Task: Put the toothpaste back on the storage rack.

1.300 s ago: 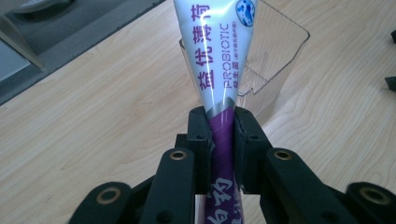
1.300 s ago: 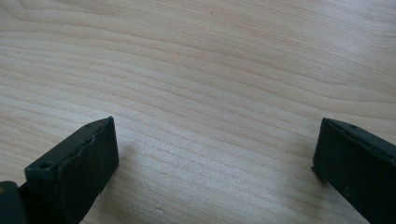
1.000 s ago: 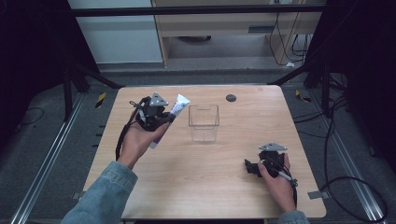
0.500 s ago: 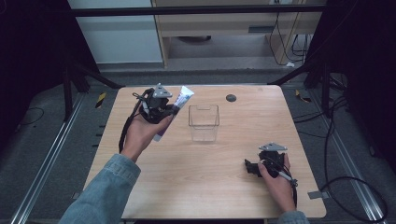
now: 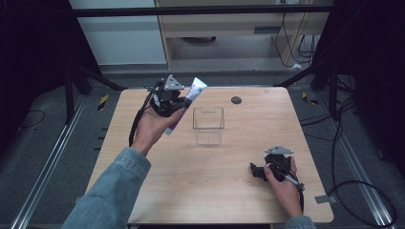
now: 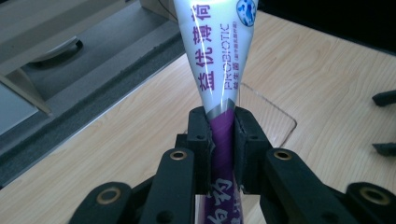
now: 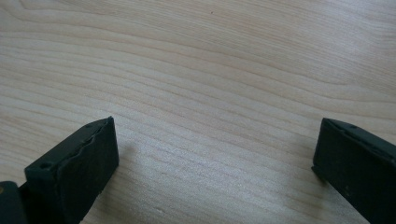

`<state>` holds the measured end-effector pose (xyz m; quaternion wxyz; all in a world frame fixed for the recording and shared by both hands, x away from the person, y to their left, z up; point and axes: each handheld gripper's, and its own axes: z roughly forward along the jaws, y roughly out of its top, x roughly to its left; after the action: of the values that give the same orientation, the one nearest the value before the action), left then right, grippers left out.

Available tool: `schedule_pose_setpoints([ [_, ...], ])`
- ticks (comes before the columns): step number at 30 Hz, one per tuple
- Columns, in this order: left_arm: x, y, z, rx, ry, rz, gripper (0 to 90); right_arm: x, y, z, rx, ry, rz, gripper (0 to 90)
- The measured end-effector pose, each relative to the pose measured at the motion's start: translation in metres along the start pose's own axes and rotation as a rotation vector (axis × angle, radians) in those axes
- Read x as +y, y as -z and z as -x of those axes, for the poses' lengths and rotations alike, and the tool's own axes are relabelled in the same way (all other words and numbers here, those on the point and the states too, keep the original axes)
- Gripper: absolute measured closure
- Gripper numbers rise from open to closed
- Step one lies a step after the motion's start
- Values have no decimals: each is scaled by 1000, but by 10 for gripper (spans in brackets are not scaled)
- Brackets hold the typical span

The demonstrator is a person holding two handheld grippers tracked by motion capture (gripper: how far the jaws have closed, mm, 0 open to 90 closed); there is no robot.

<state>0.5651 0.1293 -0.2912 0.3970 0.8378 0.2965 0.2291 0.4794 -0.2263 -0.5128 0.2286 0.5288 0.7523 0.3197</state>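
Note:
A white and purple toothpaste tube [image 5: 190, 98] [image 6: 219, 70] is clamped in my left gripper [image 5: 177, 102] [image 6: 223, 135], held in the air over the table's far left part. The tube's flat white end points up and toward the far edge. A clear plastic box [image 5: 208, 125] [image 6: 275, 123] stands just right of the tube near the table's middle, apart from it. My right gripper [image 5: 255, 171] [image 7: 215, 158] rests low over the wood near the front right, jaws wide apart with nothing between them.
The wooden table [image 5: 210, 191] carries a small dark round disc [image 5: 236, 100] near its far edge. Beyond the far edge stand a pale cabinet [image 5: 124, 33] and a wooden shelf with cables. Black frame legs flank both sides.
My left hand has lifted the tube and carried it right, toward the clear box. The right hand has kept still.

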Motion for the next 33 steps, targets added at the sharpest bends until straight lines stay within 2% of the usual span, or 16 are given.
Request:
schedule_pose_setpoints([
  [7, 9, -5, 1, -2, -18, 12, 784, 0, 0, 0, 0, 2, 0, 3],
  [10, 13, -10, 1, 9, -34, 12, 784, 0, 0, 0, 0, 0, 0, 3],
  [13, 15, -14, -1, 1, -16, 24, 784, 0, 0, 0, 0, 1, 0, 3],
  [17, 21, -18, -2, -4, -13, 38, 784, 0, 0, 0, 1, -2, -2, 3],
  [22, 31, -24, 3, -20, -13, 76, 784, 0, 0, 0, 1, -2, -2, 3],
  [31, 39, -34, 13, -36, -23, 114, 784, 0, 0, 0, 1, -1, -1, 3],
  [33, 39, -36, 14, -45, -13, 125, 784, 0, 0, 0, 1, -1, -1, 3],
])
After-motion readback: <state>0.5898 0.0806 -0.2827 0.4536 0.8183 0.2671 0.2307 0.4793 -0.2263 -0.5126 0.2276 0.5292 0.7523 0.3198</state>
